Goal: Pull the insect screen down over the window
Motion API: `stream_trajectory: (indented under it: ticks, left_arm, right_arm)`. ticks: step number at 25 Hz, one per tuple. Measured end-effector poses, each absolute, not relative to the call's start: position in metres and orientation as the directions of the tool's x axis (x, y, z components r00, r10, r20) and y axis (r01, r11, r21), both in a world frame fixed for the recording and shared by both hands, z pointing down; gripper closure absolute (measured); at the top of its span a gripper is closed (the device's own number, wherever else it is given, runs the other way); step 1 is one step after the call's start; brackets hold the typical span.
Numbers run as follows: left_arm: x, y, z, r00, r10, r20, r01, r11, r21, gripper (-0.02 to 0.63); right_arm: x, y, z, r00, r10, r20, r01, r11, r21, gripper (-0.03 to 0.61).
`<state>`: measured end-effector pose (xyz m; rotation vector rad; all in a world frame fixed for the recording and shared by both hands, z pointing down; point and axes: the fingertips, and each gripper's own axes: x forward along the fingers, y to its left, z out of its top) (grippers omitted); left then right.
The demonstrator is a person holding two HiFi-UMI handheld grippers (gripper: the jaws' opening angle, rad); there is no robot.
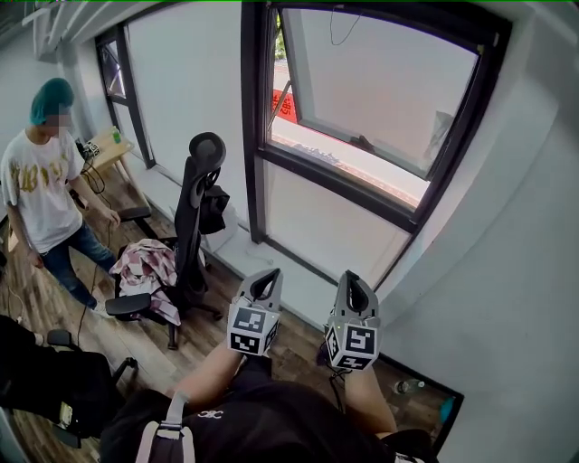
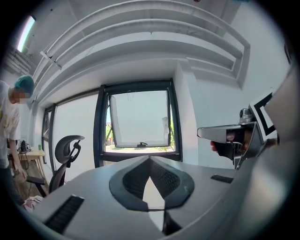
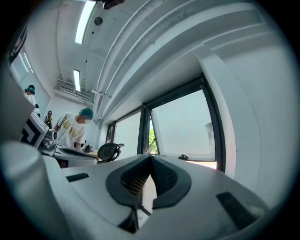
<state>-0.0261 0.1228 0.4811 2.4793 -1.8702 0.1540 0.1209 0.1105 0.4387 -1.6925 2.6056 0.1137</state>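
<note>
The window [image 1: 254, 136] has a dark frame, and its upper sash [image 1: 380, 81] is tilted open outward with a handle [image 1: 362, 142] on its lower rail. A thin cord loop [image 1: 339, 27] hangs from the top of the frame; no screen shows over the glass. Low in the head view, my left gripper [image 1: 265, 282] and right gripper [image 1: 355, 288] are side by side, well short of the window and pointing at it. Both are shut with nothing between their jaws. The left gripper [image 2: 150, 161] faces the window [image 2: 140, 122], and the right gripper [image 3: 151, 159] faces the window [image 3: 187, 126].
A black office chair [image 1: 194, 226] with clothes [image 1: 145, 267] draped on it stands left of the window. A person [image 1: 41, 190] in a teal cap stands beside a small desk [image 1: 109, 149] at far left. A bottle [image 1: 407, 386] lies on the floor by the right wall.
</note>
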Motion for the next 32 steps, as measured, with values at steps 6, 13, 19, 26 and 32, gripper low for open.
stream_trajectory:
  ticks: [6, 13, 19, 26, 32]
  left_arm:
    - [-0.035, 0.067, 0.485, 0.286, -0.955, 0.083, -0.957, -0.288, -0.019, 0.601]
    - [-0.053, -0.024, 0.485, 0.323, -0.943, 0.078, -0.945, -0.326, -0.023, 0.601]
    - [-0.070, -0.102, 0.473, 0.353, -0.932, 0.079, -0.934, -0.357, -0.029, 0.601]
    - [-0.094, -0.184, 0.468, 0.382, -0.920, 0.084, -0.923, -0.384, -0.010, 0.601]
    - [-0.105, -0.246, 0.478, 0.414, -0.904, 0.109, -0.909, -0.417, -0.007, 0.601]
  right_arm:
    - [0.110, 0.060, 0.438, -0.402, -0.913, -0.070, -0.915, 0.397, 0.072, 0.574]
    - [0.100, -0.028, 0.433, -0.358, -0.931, -0.075, -0.934, 0.354, 0.054, 0.574]
    - [0.084, -0.101, 0.430, -0.325, -0.944, -0.052, -0.945, 0.322, 0.056, 0.574]
    - [0.066, -0.177, 0.430, -0.281, -0.959, -0.029, -0.958, 0.278, 0.068, 0.572]
    - [0.057, -0.225, 0.436, -0.259, -0.966, -0.022, -0.964, 0.257, 0.074, 0.572]
